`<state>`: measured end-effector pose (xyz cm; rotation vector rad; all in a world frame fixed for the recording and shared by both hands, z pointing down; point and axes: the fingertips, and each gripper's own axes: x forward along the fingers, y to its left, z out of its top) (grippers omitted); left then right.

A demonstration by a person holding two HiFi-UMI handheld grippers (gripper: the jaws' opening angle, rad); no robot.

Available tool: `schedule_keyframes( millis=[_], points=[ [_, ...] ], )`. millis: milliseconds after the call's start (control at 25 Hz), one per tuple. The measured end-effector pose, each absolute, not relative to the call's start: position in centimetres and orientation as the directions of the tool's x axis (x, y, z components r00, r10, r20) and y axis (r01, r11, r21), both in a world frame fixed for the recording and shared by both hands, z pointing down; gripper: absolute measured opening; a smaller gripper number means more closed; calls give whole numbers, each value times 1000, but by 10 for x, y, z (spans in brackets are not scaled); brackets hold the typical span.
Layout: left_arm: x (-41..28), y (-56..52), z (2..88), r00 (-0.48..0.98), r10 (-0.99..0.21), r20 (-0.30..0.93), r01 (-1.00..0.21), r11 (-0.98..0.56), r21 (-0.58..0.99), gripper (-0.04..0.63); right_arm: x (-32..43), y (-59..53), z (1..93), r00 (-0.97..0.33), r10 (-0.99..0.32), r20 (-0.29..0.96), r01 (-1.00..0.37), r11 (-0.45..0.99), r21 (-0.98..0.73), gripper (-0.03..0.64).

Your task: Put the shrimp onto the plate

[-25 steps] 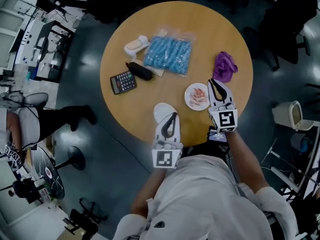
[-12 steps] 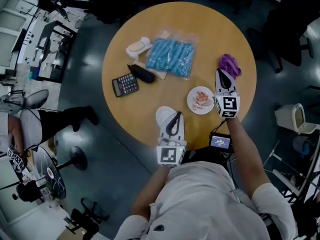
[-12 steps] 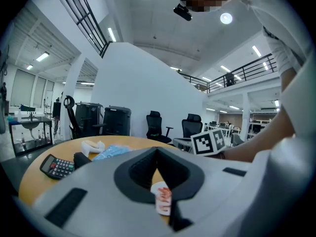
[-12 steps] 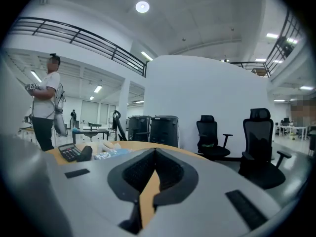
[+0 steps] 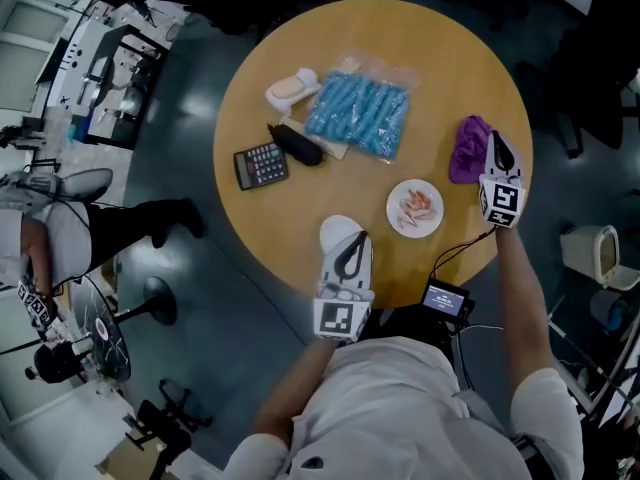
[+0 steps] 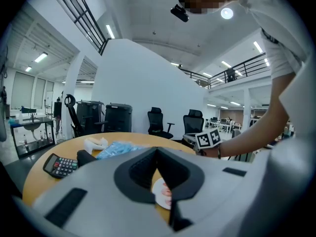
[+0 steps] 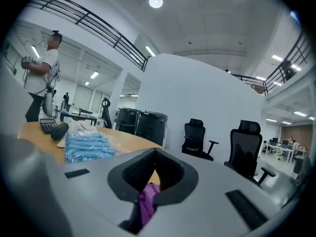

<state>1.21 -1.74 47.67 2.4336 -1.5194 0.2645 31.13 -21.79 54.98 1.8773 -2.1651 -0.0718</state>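
Head view. The left gripper, jaws together and empty, hovers at the near edge of the table. Up and right of it, on open tabletop, the plate already carries the shrimp. Further right, just beside a purple cloth, the right gripper is likewise closed on nothing.

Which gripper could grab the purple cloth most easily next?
Right. The right gripper, shut, sits right beside the purple cloth and probably just needs to open. The left gripper rests at the table's near edge, beyond the plate.
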Motion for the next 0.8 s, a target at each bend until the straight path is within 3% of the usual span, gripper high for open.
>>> schedule_keyframes(
  millis=[360, 600, 800],
  points=[
    [6, -16, 463, 423, -865, 270, -906, -399, 141, 8, 363, -202, 518, -80, -985, 149, -979, 106, 172, 17],
    [-2, -8, 432, 430, -882, 191, -903, -419, 97, 8, 301, -121, 452, -224, -968, 111, -975, 223, -19, 17],
    [-11, -8, 404, 392, -907, 153, -919, -377, 115, 8, 242, -59, 416, -329, -938, 107, -943, 321, -83, 17]
  ],
)
